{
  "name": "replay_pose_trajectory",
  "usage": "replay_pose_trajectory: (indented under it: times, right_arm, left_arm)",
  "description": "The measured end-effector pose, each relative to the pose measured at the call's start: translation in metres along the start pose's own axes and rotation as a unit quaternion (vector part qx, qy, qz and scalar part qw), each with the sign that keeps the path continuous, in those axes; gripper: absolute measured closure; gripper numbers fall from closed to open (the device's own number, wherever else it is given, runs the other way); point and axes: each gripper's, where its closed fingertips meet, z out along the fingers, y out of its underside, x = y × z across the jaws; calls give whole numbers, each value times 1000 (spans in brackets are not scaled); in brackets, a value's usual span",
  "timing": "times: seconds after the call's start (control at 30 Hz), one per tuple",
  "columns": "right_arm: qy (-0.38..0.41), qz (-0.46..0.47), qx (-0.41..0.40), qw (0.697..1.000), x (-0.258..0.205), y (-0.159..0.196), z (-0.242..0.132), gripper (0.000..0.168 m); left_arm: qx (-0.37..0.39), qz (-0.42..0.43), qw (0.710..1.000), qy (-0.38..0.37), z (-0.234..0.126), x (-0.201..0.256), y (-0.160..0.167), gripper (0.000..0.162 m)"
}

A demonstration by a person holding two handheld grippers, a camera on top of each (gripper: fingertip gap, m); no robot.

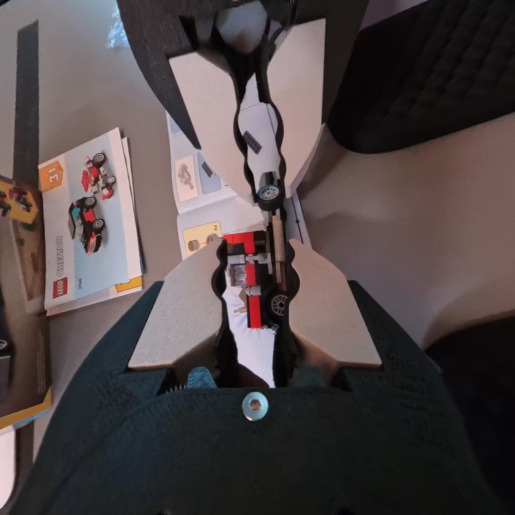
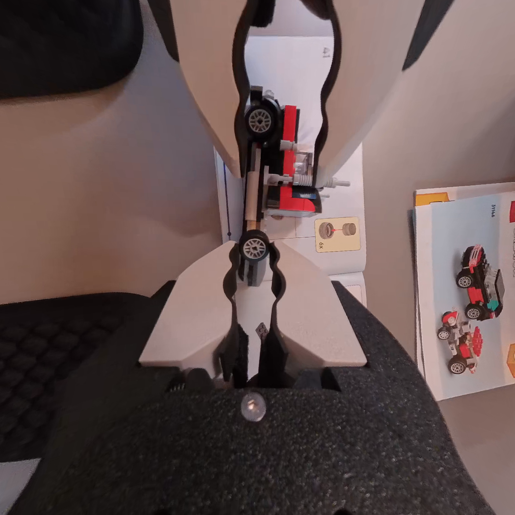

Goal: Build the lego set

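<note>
My left gripper point(image 1: 256, 245) is shut on the red and black lego car point(image 1: 250, 267), gripping its body from both sides with the car turned on its side. One wheel point(image 1: 278, 303) is fitted at the near end. My right gripper point(image 2: 253, 245) is shut at its fingertips on a black tyre with a grey rim point(image 2: 254, 248), with a grey and black piece behind it. The tyre touches the bare end of the car's chassis point(image 2: 252, 200). In the right wrist view the left gripper point(image 2: 278, 175) comes in from the top holding the car point(image 2: 288, 122). In the left wrist view the right gripper point(image 1: 271, 196) comes in from the top with the tyre point(image 1: 269, 195).
An open instruction booklet point(image 1: 200, 211) lies on the beige table under both grippers, with a small dark plate point(image 1: 253, 142) on it. A closed booklet point(image 2: 459, 292) lies to one side, next to a lego box point(image 1: 16, 200). Black padded cushions point(image 2: 55, 41) border the table. Left tips to right tips: about 4 cm. From the left gripper's tips to the wheel point(image 1: 278, 303) is close to 4 cm. The right camera catches it too, in the right wrist view point(image 2: 263, 121).
</note>
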Motion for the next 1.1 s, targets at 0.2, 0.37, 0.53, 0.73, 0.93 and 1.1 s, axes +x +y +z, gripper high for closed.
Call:
replay_pose_trajectory:
  times: [0.2, 0.37, 0.53, 0.73, 0.93, 1.1]
  right_arm:
    - [5, -7, -25, 1000, 2, 4, 4, 147]
    - [-2, -10, -23, 1000, 0, 1, 0, 147]
    - [-11, -12, -34, 999, -2, 2, 4, 147]
    - [-12, -14, -27, 999, -1, -5, 0, 147]
    - [-18, -18, -50, 998, -2, -3, 5, 147]
    - [-6, -23, -71, 997, 2, 2, 3, 147]
  left_arm:
    - [-28, 11, 999, 13, 12, 5, 6, 126]
    - [-30, 11, 999, 18, 17, 7, 7, 126]
    - [-28, 14, 999, 18, 18, 7, 6, 128]
    - [-20, 10, 1000, 17, 18, 6, 6, 128]
    - [-16, 5, 1000, 16, 17, 5, 7, 128]
    - [-11, 3, 1000, 17, 17, 4, 8, 128]
